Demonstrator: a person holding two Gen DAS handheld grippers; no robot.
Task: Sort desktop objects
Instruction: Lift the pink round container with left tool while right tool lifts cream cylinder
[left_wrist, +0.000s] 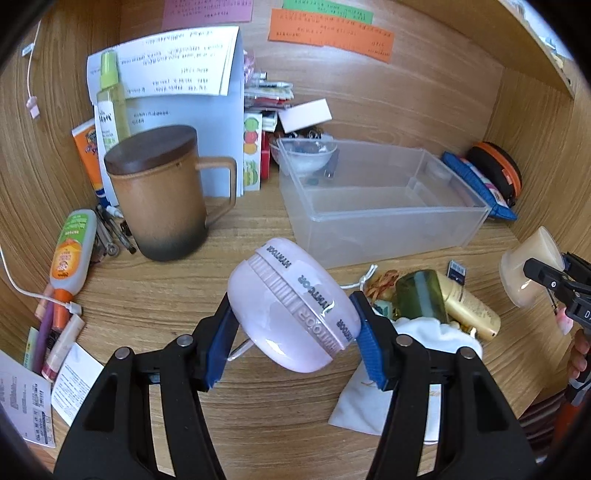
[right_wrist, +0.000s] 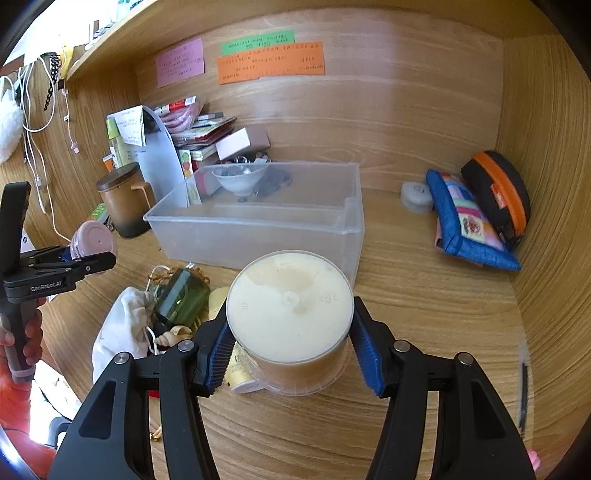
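The wooden desk (right_wrist: 424, 302) carries the clutter to be sorted; places below are given relative to the clear plastic bin (right_wrist: 258, 221), the landmark and, by judgement, the likely destination, since it stands open-topped and nearly bare, with only a small glass bowl (right_wrist: 240, 179) in its far corner. Left of the bin stands a lidded brown mug (left_wrist: 162, 195); right of it lean a blue patchwork pouch (right_wrist: 465, 221) and a black case with an orange zip (right_wrist: 498, 192). In front of the bin, the right gripper (right_wrist: 290, 341) has both blue pads pressed on a clear tub of cream-coloured contents (right_wrist: 288, 314), held clear of the desk, presumably for carrying. Front-left of the bin, the left gripper (left_wrist: 293, 328) clamps a pale pink round case (left_wrist: 291, 310) by its domed faces, tilted; its seam band reads "HYNTOOR". The gripper body, seen from the right wrist, reads "GenRobot.AI". A green jar (right_wrist: 181, 295) and white drawstring bag (right_wrist: 118, 332) remain before the bin.
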